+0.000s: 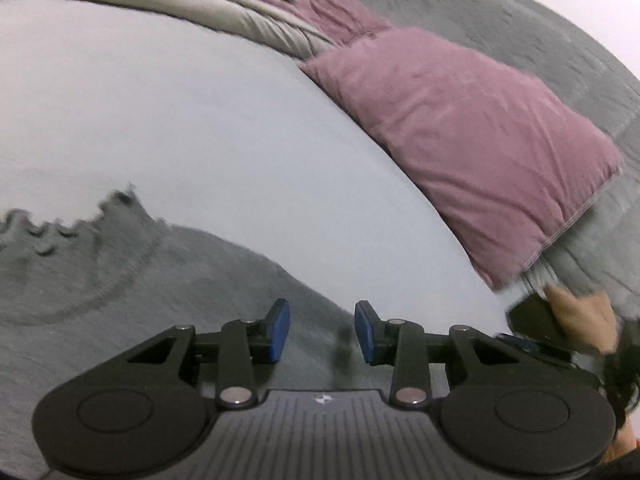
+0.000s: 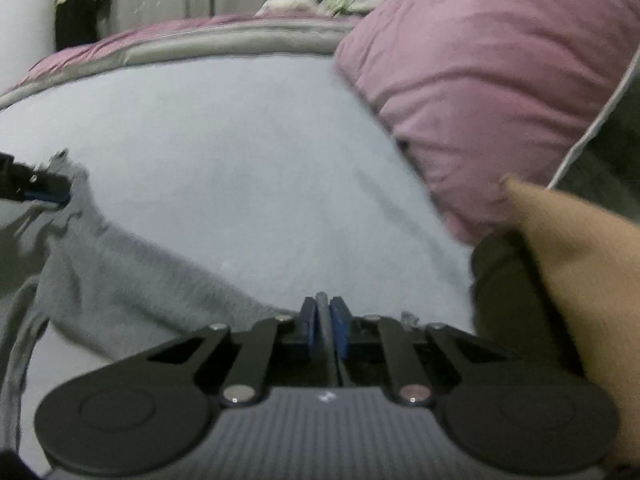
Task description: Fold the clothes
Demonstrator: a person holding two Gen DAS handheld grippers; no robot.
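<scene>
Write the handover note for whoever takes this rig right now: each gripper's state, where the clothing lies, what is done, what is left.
Left gripper: jaws open, empty, over the grey garment.
Right gripper: jaws shut on an edge of the grey garment.
The garment lies on the pale sheet, partly lifted toward the right gripper; the pink pillow sits beyond it.
Done: one edge gripped.
Left: no finished fold is visible; the left gripper probably needs a grip before folding.

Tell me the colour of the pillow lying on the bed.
Dusty pink, a plain mauve tone with no pattern. The pillow shows best in the left wrist view.
</scene>
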